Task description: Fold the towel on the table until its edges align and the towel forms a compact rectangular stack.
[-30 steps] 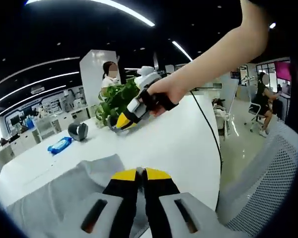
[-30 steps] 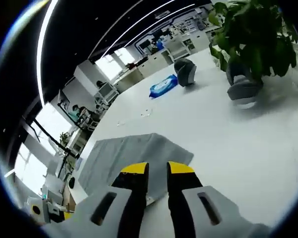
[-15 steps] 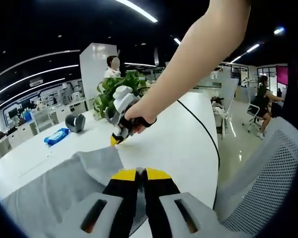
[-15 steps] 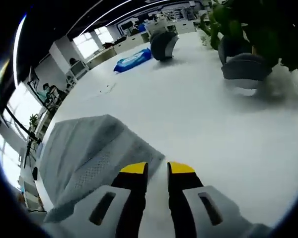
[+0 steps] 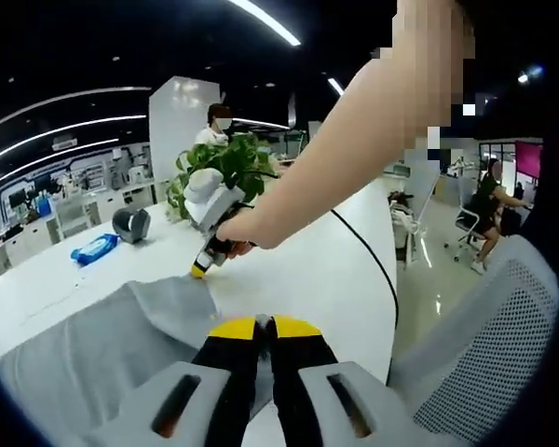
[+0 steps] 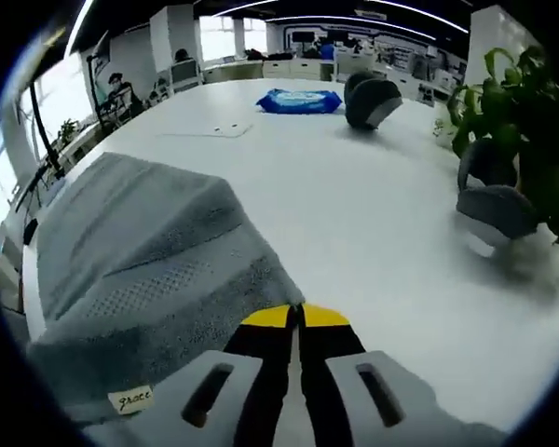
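Towel [image 6: 149, 270] is the landmark: grey, terry, lying on the white table [image 6: 373, 214] with a label tag at one hem, and already showing a doubled layer along its near edge in the right gripper view. The right gripper [image 6: 295, 318] sits at the towel's corner with its yellow-tipped jaws brought together; the corner's cloth runs right up to the tips, yet whether any of it is pinched between them cannot be told. Seen from the left gripper view, that same right gripper [image 5: 201, 270] touches down at the far corner of the towel [image 5: 102, 345], held by a person's hand. The left gripper [image 5: 265, 328] hangs over the near side of the towel, jaws also pressed narrow, and nothing can be made out between them. The towel stretches away from the right gripper toward the window side, so its long axis runs away from that corner, and the right hand looks the better placed to carry the corner across. Beyond the towel stand a blue packet [image 6: 300, 101], a dark round object [image 6: 373, 101] and a potted plant [image 6: 526, 121].
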